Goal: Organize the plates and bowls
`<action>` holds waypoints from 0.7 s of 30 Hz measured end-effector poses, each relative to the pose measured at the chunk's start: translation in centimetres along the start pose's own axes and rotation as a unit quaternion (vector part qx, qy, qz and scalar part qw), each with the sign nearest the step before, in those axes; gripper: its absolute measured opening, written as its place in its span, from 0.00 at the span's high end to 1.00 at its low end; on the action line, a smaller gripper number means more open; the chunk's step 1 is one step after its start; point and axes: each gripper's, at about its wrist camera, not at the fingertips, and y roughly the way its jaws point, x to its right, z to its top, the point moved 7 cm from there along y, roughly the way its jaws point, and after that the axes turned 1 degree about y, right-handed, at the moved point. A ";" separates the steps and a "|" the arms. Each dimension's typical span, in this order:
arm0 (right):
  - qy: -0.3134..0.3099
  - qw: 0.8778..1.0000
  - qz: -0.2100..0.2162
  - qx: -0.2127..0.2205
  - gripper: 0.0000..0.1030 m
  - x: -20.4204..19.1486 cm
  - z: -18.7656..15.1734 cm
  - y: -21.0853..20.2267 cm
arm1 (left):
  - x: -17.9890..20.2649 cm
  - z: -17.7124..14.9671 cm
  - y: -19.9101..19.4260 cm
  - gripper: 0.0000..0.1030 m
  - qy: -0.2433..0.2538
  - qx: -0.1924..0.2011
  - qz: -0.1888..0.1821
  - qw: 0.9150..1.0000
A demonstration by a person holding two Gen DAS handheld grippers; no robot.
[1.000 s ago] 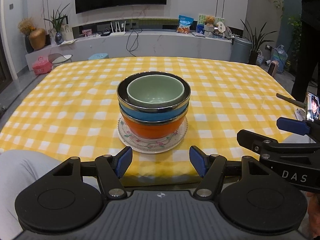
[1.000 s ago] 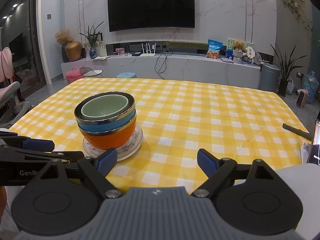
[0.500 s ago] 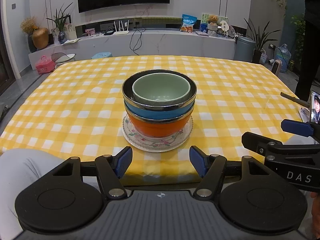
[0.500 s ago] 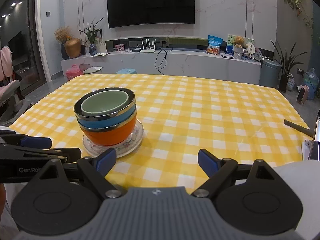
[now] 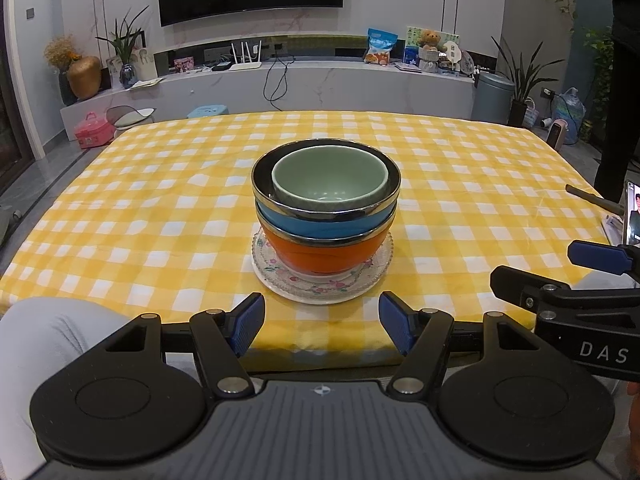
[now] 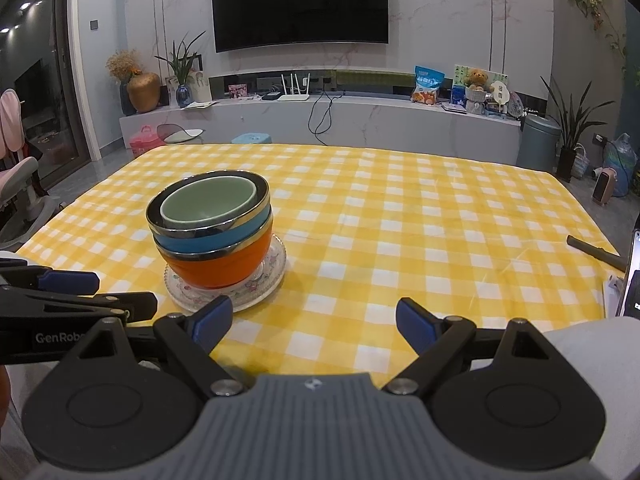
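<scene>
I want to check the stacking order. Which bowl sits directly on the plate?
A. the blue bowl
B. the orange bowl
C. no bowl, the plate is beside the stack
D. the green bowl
B: the orange bowl rests on the plate, with the blue bowl in it and the green bowl on top.

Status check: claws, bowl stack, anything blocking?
Left claw open, empty. Right claw open, empty. Green bowl, blue bowl, orange bowl nested on plate. Nothing blocking.
</scene>
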 end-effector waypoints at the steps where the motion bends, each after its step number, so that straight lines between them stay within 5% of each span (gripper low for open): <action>1: 0.000 1.000 0.000 0.000 0.15 0.0 0.0 0.0 | -0.1 0.0 0.0 0.25 0.000 0.000 0.001 1.000; 21: 0.005 1.000 -0.005 0.002 0.15 0.1 0.3 0.0 | -0.3 0.2 0.0 0.25 0.003 0.004 0.006 1.000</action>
